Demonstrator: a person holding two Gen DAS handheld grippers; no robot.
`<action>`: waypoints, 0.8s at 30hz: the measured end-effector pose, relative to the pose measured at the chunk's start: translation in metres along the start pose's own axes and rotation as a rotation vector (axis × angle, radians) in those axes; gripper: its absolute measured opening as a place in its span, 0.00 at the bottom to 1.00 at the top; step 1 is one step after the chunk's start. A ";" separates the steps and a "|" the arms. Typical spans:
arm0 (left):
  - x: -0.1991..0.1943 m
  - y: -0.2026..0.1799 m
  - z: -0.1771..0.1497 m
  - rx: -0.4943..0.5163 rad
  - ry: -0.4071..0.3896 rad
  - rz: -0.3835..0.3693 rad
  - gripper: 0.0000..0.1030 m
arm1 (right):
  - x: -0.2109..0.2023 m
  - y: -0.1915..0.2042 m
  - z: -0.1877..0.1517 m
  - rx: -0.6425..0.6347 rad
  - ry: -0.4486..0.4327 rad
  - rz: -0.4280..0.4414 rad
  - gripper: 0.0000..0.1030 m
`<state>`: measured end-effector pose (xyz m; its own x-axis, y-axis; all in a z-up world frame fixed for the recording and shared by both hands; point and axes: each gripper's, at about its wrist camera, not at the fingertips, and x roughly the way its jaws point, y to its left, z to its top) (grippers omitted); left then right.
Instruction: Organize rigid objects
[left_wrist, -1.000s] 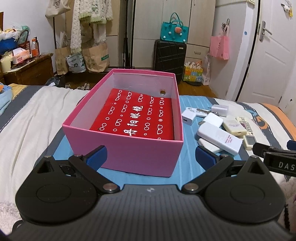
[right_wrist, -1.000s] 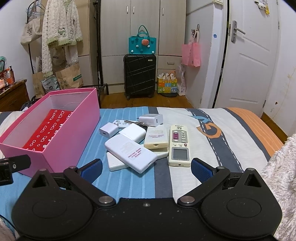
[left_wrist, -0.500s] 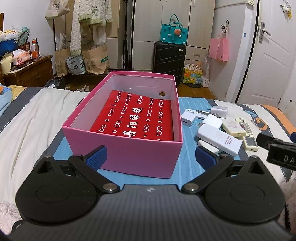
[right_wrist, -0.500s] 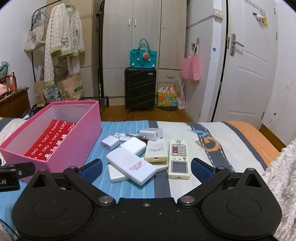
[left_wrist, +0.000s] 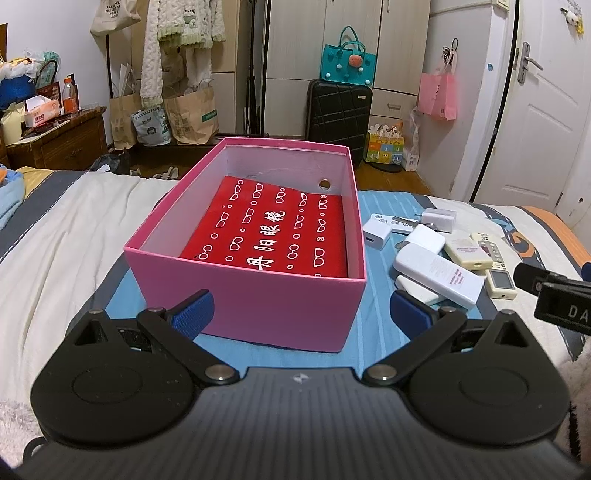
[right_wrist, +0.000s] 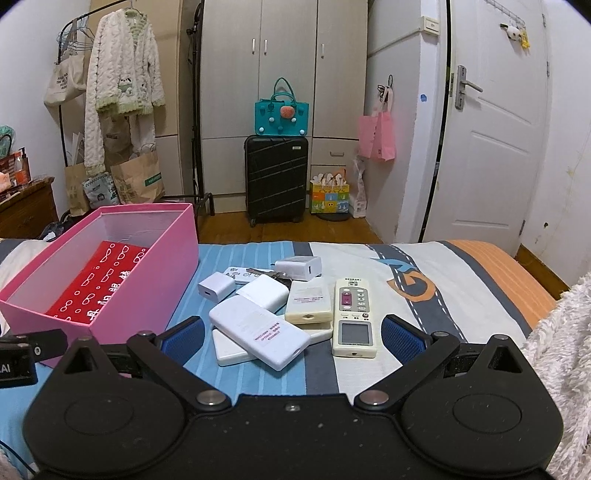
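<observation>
A pink box (left_wrist: 255, 299) (right_wrist: 155, 273) lined with red printed paper (left_wrist: 273, 232) rests on the bed. To its right lies a heap of several white items: a large power bank (right_wrist: 258, 332) (left_wrist: 439, 273), a cream remote (right_wrist: 354, 317), a second cream remote (right_wrist: 308, 301), a small charger cube (right_wrist: 216, 286) (left_wrist: 376, 234) and a plug adapter (right_wrist: 301, 267). My left gripper (left_wrist: 301, 312) hangs open in front of the box's near wall. In front of the heap my right gripper (right_wrist: 291, 334) is open and holds nothing.
The bed has a blue-striped cover (right_wrist: 258, 380) and a fluffy white blanket (right_wrist: 561, 350) at the right. Beyond the bed's foot stand a black suitcase (right_wrist: 277, 177), paper bags (left_wrist: 192, 114), a wooden dresser (left_wrist: 55, 144) and a white door (right_wrist: 495, 147).
Both grippers have lifted and drawn back a little, so the box and the heap sit lower and smaller in view. Nothing on the bed has moved.
</observation>
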<state>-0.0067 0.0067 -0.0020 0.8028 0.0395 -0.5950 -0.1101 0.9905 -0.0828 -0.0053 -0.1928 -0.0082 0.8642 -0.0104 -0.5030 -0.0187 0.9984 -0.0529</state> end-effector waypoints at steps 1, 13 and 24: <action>0.000 0.000 0.000 0.000 0.000 0.000 1.00 | 0.000 0.000 0.000 0.000 0.002 0.001 1.00; 0.001 0.001 -0.002 0.000 0.005 0.002 1.00 | 0.002 0.001 -0.001 0.002 0.009 0.003 1.00; -0.011 0.018 0.034 0.007 0.030 0.002 1.00 | -0.002 -0.008 0.030 -0.054 0.020 0.191 1.00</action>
<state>0.0024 0.0290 0.0299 0.7848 0.0379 -0.6186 -0.1074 0.9913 -0.0755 0.0083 -0.1993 0.0195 0.8322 0.1774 -0.5254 -0.2087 0.9780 -0.0004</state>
